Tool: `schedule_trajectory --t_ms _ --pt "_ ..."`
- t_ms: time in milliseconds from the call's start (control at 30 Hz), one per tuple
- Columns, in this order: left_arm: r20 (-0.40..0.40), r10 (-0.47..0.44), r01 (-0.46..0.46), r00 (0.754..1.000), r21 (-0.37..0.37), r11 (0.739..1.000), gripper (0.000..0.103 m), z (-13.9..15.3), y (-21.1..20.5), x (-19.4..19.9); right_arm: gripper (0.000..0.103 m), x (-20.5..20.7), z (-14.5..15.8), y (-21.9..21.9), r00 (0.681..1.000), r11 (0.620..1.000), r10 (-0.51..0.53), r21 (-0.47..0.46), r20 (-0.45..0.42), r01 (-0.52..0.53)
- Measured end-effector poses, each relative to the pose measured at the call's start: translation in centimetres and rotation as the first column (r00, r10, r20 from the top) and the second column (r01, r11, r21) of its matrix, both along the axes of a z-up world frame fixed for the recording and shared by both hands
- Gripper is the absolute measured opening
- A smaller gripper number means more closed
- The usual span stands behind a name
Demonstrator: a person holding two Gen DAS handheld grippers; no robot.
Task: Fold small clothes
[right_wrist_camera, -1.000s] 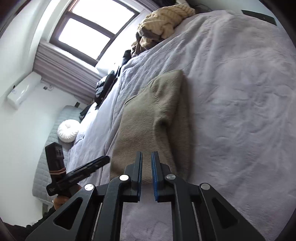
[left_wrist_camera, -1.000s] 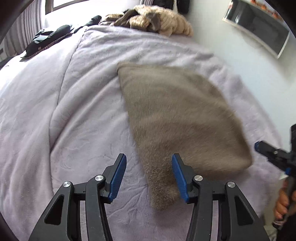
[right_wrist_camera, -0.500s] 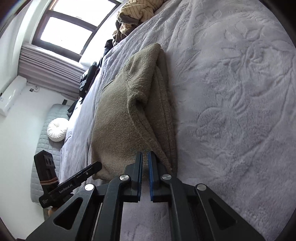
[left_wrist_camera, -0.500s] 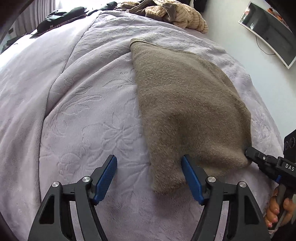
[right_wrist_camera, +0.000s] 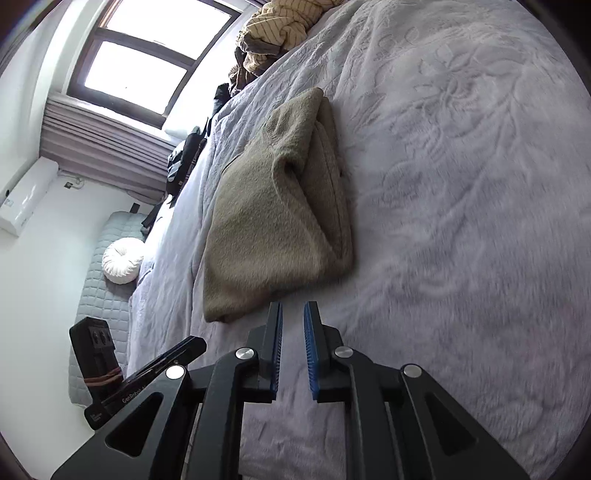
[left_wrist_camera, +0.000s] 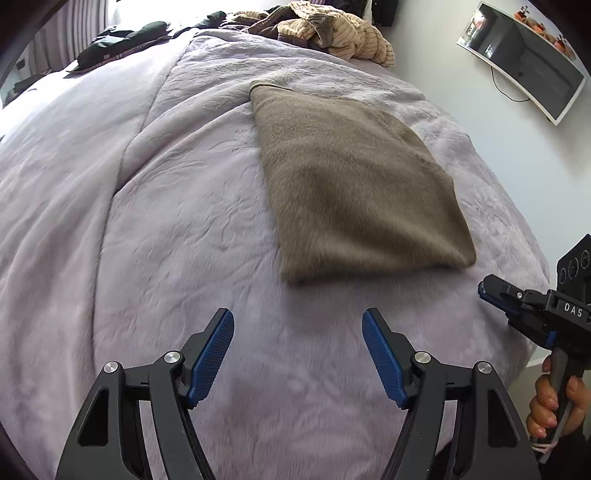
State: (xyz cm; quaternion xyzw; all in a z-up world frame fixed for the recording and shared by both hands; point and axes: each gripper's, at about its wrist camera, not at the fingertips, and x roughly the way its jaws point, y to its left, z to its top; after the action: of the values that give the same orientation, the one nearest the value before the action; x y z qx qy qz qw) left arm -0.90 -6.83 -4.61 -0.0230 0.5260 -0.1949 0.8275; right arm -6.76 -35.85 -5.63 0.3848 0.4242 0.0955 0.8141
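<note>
Both grippers (left_wrist_camera: 297,354) (right_wrist_camera: 292,350) now clear of folded sweater (left_wrist_camera: 354,184).

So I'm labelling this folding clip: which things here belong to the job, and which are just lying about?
Part of the job:
- folded taupe fleece garment
- left claw, open, empty
- right claw, opening, empty

Lying about:
- striped beige clothes heap
- black clothing
- white round cushion
- wall-mounted TV

I see a fuzzy, matt brown knit garment (left_wrist_camera: 354,184) on a plush embossed lilac bedspread (left_wrist_camera: 147,221). My left gripper (left_wrist_camera: 297,356) looks matt black plastic, with ribbed blue pads (left_wrist_camera: 212,356) and shiny metal pins.
</note>
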Motion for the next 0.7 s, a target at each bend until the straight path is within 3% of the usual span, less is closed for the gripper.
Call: schedule_trajectory --t_ms 233,300,333,367,500,600,700 --pt "0.004 0.02 -0.02 1.0 -0.015 1.0 0.073 0.8 1.0 -2.9 0.021 -2.4 0.7 1.0 1.0 1.0 0.004 0.014 0.007 -0.004" --pt "-0.001 0.022 -0.022 1.0 -0.016 1.0 0.085 0.8 1.1 -3.5 0.032 -2.9 0.9 1.5 1.0 1.0 0.01 0.011 0.008 -0.01" --pt "0.006 0.025 -0.025 1.0 -0.015 1.0 0.101 0.9 1.1 -4.0 0.042 -3.2 1.1 1.7 1.0 1.0 0.016 0.004 0.009 -0.016" --pt "0.02 0.029 -0.028 0.999 -0.015 0.999 0.102 1.0 1.1 -4.3 0.05 -3.4 1.3 1.9 1.0 1.0 0.021 -0.003 0.01 -0.021" --pt "0.067 0.038 -0.038 0.997 -0.007 0.999 0.102 1.6 1.0 -5.5 0.053 -4.3 2.1 2.6 0.999 0.999 0.043 -0.023 0.018 -0.042" --pt "0.102 0.059 -0.058 0.993 -0.008 0.998 0.102 2.2 1.0 -6.1 0.062 -4.5 2.7 2.9 0.998 0.998 0.053 -0.047 0.021 -0.052" --pt "0.115 0.067 -0.069 0.991 0.013 0.998 0.102 2.5 0.9 -6.3 0.088 -4.8 3.9 3.2 0.997 0.993 0.054 -0.112 0.053 -0.048"
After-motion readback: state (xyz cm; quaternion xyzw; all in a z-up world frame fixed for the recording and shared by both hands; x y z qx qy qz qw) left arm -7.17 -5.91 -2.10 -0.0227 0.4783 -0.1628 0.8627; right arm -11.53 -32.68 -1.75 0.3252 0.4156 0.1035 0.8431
